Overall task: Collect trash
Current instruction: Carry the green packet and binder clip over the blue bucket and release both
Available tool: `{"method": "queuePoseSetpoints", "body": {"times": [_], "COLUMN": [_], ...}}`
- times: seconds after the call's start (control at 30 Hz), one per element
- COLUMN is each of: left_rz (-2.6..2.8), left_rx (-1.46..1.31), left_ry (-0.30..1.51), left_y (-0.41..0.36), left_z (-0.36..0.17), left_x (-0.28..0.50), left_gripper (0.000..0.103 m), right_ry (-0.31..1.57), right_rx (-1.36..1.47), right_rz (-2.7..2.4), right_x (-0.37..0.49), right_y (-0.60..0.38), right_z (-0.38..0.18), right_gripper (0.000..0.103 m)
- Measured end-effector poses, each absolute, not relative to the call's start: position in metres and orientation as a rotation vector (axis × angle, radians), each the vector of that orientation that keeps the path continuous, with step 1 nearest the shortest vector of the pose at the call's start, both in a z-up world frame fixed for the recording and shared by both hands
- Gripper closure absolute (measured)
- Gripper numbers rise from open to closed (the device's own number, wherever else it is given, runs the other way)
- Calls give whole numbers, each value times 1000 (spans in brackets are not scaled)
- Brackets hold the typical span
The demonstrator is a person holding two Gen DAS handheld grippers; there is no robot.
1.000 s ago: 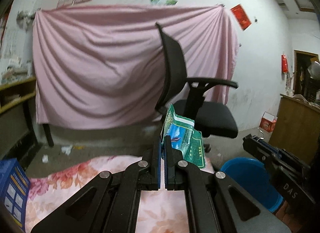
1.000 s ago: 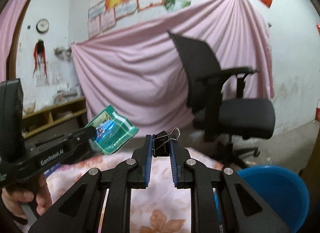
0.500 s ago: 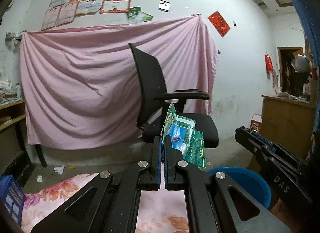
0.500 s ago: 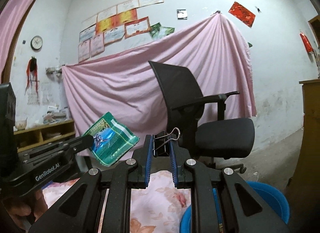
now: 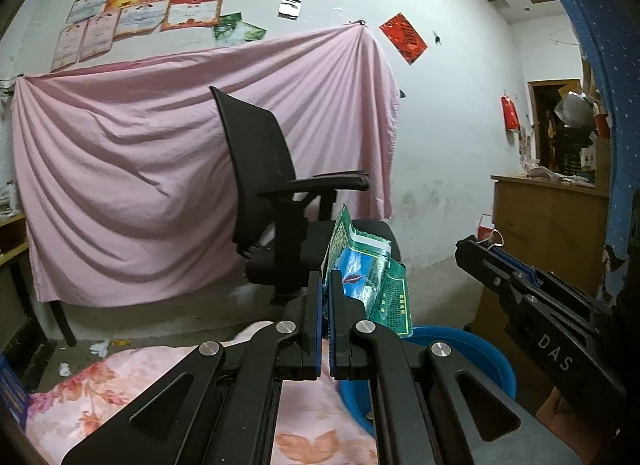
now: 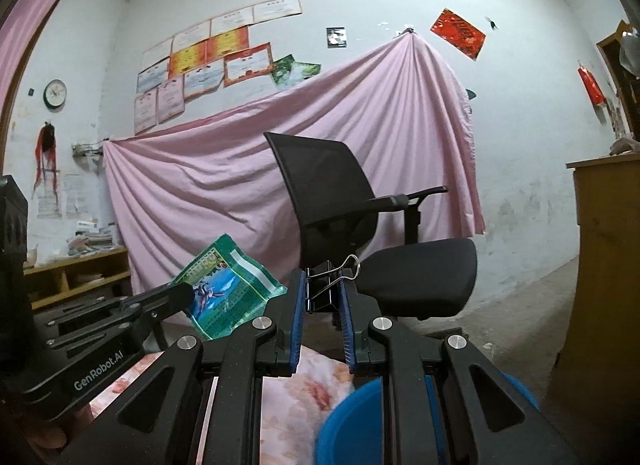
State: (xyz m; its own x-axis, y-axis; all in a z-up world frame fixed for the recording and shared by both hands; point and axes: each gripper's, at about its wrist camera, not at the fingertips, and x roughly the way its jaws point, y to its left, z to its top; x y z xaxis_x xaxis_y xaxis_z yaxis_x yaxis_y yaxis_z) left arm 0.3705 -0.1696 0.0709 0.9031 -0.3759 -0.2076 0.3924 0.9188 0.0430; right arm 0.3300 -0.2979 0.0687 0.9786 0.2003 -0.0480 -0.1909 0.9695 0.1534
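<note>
Wrapper (image 5: 362, 277) pinched in left hand-held gripper (image 5: 325, 285); right hand-held gripper (image 6: 322, 293) clamps binder clip (image 6: 326, 289).

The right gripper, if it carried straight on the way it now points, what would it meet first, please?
Probably the black office chair: the right gripper, shut on a binder clip, points about level at the chair's seat and backrest, with nothing visible between. Depth is hard to judge.

matte black left gripper (image 5: 325, 285) with blue-lined jaws and silver screws, right gripper (image 6: 322, 297) same build, "DAS" and "GenRobot.AI" printed white on the sides
</note>
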Motion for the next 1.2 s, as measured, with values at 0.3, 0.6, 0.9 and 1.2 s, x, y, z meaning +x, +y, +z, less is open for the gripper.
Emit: {"method": "queuePoseSetpoints", "body": {"times": [0.3, 0.6, 0.9, 1.2], "left_rz": [-460, -489, -476, -453], "left_rx": [73, 62, 39, 14], "left_ry": [263, 369, 498, 628], "left_y": [-208, -233, -237, -238], "left_z": [59, 42, 23, 5], "left_x": [378, 391, 407, 420], "left_gripper": [102, 102, 102, 102], "right_ry": [101, 208, 311, 409], "right_rx": [168, 187, 201, 217], "right_rz": [138, 104, 91, 80], "right_x": [326, 334, 344, 355], "right_y": [-331, -354, -365, -370], "right_z": [64, 47, 30, 14], "right_gripper": [89, 88, 88, 88]}}
